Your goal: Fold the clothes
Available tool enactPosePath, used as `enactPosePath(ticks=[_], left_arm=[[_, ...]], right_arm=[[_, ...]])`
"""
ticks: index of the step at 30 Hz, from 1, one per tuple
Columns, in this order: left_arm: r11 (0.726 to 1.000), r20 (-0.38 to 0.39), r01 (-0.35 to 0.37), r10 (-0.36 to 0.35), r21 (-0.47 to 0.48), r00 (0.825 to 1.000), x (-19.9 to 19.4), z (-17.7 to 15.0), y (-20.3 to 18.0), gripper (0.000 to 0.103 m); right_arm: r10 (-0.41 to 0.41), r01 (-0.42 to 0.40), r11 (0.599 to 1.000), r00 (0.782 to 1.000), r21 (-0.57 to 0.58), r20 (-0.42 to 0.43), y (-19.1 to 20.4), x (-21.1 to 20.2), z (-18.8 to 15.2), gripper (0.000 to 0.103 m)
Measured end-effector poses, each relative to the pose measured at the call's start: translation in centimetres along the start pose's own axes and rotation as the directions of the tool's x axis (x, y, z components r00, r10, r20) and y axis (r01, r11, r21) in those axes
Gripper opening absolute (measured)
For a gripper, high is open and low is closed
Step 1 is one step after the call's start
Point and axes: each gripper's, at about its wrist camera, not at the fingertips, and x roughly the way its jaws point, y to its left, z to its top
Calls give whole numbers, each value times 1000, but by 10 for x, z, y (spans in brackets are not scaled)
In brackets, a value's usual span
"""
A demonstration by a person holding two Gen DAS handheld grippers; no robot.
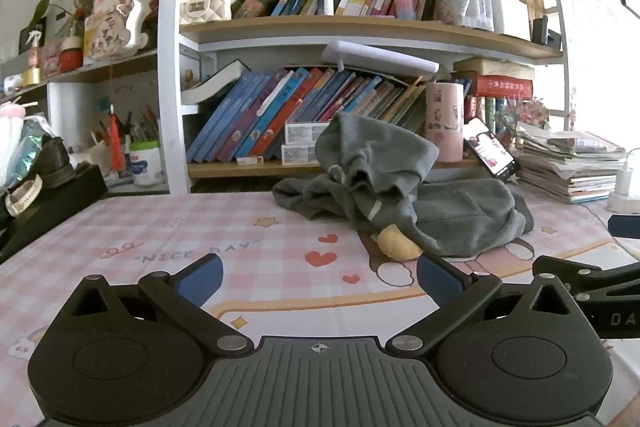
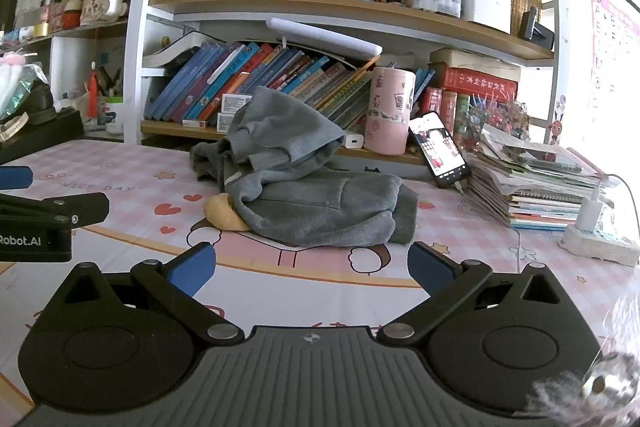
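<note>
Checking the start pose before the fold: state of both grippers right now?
Left gripper: open, holding nothing, short of the grey hoodie.
Right gripper: open, holding nothing, also short of the hoodie.

hoodie (image 2: 304,183) lies crumpled on table (image 2: 460,267), in front of bookshelf (image 2: 360,11). right of hoodie: phone (image 2: 438,151) leaning on book stack (image 2: 532,187). behind hoodie: cylinder tin (image 2: 390,111). both grippers on near side of hoodie, apart from it.
</note>
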Motion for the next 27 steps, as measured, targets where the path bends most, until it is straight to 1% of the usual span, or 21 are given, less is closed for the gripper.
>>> enactPosePath(ticks=[6,13,22,27], left_arm=[[1000,2,-7,7,5,1000,2,2,1,103],[1000,-6,-19,19,9,1000,-3,5,-11,103],[1000,-13,-14,15,13,1000,-1,6,-6,103],[1000,-10,-12,12,13,1000,1,1,-5,103]], right_arm=[[-1,1,1000,1000,-3,0,0,0,0,103],[-2,2,1000,1000,-4,2,0,0,2,103],[-3,3,1000,1000,-4,2,1,-2,-1,103],[-3,3,1000,1000,-2,-2,1,0,0,103]])
